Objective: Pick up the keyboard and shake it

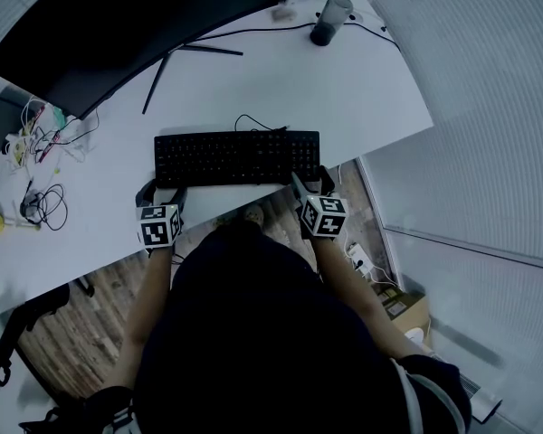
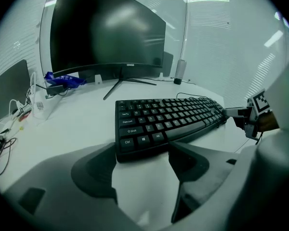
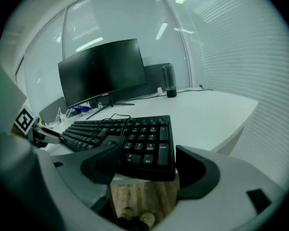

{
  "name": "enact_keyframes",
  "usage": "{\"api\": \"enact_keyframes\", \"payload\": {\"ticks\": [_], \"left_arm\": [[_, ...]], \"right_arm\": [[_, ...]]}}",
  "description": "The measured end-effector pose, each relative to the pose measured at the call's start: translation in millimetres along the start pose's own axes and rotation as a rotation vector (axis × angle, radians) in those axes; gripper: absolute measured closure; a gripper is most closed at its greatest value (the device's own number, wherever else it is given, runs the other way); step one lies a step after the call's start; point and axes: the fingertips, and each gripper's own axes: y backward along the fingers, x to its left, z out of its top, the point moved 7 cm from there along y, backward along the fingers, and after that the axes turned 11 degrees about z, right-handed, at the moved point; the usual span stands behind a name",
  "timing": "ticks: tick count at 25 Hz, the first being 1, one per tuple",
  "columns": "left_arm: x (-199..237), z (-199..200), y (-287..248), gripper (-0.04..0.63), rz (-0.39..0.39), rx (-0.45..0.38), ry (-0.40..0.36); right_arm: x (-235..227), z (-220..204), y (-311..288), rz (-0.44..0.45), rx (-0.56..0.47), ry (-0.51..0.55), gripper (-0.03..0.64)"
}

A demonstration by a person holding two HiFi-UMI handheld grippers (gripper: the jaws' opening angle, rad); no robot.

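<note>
Keyboard (image 1: 237, 157): black, full-size, lying flat on the white counter (image 1: 281, 80) with its front edge close to the counter's near rim. We hold one gripper at each end of it.

Left gripper (image 2: 140, 150): fingers released and spread wide. The keyboard's front-left corner, by the Ctrl key, sits just ahead of the gap between them. One finger stands to the outside of that corner and the other just before the front edge. We see neither pressing on it.

Right gripper (image 3: 147, 158): fingers released, also wide apart. The number-pad end of the keyboard lies between them. One finger overlaps the keys beside the pad, and the other stands just off the end edge. Wooden floor (image 3: 142, 196) shows below the gap.

Well beyond both pairs of fingers stands a dark curved monitor (image 1: 118, 34), with a dark tumbler (image 1: 330, 19) past the right fingers. A thin black cable (image 1: 253, 120) loops at the keyboard's back edge.
</note>
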Motion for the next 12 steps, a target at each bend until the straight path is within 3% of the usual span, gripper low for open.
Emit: {"api": "enact_keyframes", "payload": {"ticks": [3,5,9,11,12], "left_arm": [[2,5,2,0.273,0.021,-0.012,-0.007],[9,14,9,0.275,0.045,-0.053,0.029],[23,54,45,0.286,0.067,-0.234,0.086],[22,83,71,0.416,0.064,-0.358,0.089],[19,101,84,0.464,0.061,-0.424,0.084]], "right_arm": [[6,11,-3,-0.045,0.042,0.144,0.273],[8,23,-2,-0.058,0.028,0.183,0.273],[22,66,14,-0.046,-0.11,0.176,0.289],[36,97,25,-0.037,-0.194,0.194,0.517],[44,116,30,-0.025,-0.238,0.203,0.553]]}}
